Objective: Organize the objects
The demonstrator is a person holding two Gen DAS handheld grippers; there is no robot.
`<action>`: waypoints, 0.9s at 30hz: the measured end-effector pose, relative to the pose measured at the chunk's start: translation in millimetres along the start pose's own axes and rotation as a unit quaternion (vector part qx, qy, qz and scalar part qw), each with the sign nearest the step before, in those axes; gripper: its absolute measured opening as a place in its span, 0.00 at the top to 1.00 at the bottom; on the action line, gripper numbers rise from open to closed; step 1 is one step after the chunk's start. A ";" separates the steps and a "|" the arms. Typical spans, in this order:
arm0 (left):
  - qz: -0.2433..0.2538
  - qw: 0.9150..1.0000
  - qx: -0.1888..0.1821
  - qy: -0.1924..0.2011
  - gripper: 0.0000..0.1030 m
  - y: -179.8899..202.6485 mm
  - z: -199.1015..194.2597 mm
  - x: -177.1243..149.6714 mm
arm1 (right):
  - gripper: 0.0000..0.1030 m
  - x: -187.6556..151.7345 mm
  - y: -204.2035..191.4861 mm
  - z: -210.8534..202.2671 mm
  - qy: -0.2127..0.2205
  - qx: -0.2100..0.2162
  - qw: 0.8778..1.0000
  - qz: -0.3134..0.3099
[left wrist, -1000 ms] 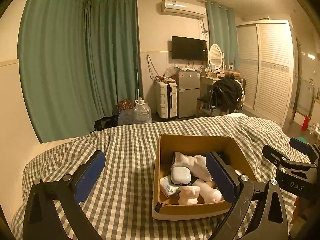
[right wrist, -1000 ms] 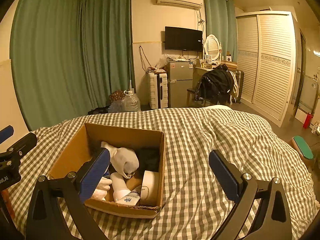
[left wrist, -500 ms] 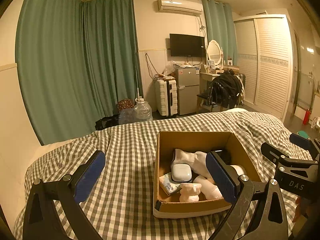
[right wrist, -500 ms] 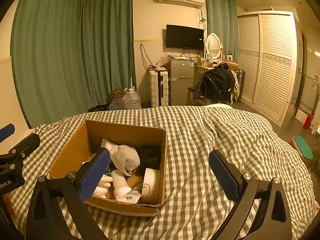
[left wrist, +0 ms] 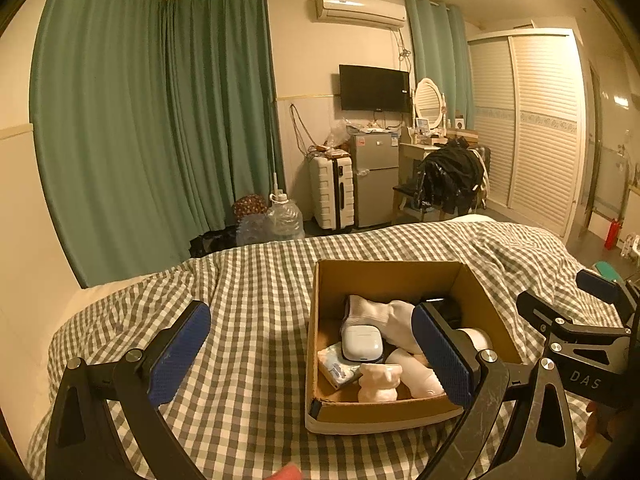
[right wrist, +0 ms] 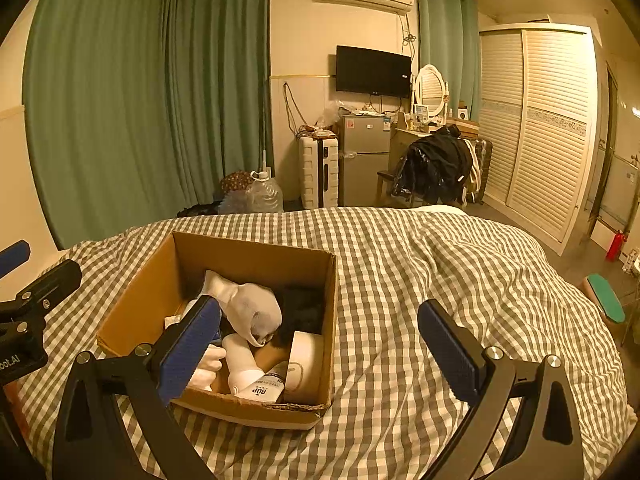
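Note:
An open cardboard box point(left wrist: 390, 270) point(right wrist: 140, 292) sits on a checked bed cover. It holds a white sock point(left wrist: 394, 316) point(right wrist: 250, 306), a white case point(left wrist: 361, 344), a tissue pack point(left wrist: 338, 368), a pale figurine point(left wrist: 380, 382), a white tube point(right wrist: 260, 390), a white roll point(right wrist: 306, 360) and something black point(right wrist: 302, 308). My left gripper point(left wrist: 312, 354) is open and empty, above the bed at the box's left side. My right gripper point(right wrist: 320, 352) is open and empty, over the box's right front corner.
The checked bed cover point(left wrist: 256, 304) point(right wrist: 440, 280) spreads around the box. Beyond the bed stand green curtains point(left wrist: 160, 120), water jugs point(left wrist: 284, 216), a white suitcase point(left wrist: 332, 192), a small fridge point(left wrist: 376, 176), a chair with a black jacket point(left wrist: 448, 180) and a louvred wardrobe point(left wrist: 536, 128).
Both views have drifted slightly, so the box sits a little lower and nearer in them. Both grippers stay open and empty. The box's contents have not moved.

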State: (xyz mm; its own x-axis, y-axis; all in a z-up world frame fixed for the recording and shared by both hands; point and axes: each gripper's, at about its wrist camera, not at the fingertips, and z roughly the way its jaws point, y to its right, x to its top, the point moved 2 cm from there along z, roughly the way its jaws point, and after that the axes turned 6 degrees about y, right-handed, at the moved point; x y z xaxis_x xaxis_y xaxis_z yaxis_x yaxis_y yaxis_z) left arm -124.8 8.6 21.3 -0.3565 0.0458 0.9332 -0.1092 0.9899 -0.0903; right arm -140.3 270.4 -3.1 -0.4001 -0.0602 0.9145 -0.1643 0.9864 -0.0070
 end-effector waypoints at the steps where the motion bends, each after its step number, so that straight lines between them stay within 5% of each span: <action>1: 0.001 1.000 0.001 0.002 0.00 0.1 -0.5 0.1 | 0.03 -0.3 -0.3 0.2 0.000 0.000 1.000 0.000; 27: 0.003 1.000 0.004 -0.003 0.00 -0.1 0.9 -1.7 | 0.03 -4.0 -5.4 1.9 -0.008 0.002 1.000 -0.010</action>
State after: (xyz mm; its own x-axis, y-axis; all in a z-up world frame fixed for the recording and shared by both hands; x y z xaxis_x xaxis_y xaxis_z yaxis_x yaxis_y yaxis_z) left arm -125.0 8.3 19.4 -0.3621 0.0504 0.9308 -0.1151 0.9885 -0.0983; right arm -139.5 265.0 -7.5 -0.4102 -0.0827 0.9082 -0.1769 0.9842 0.0098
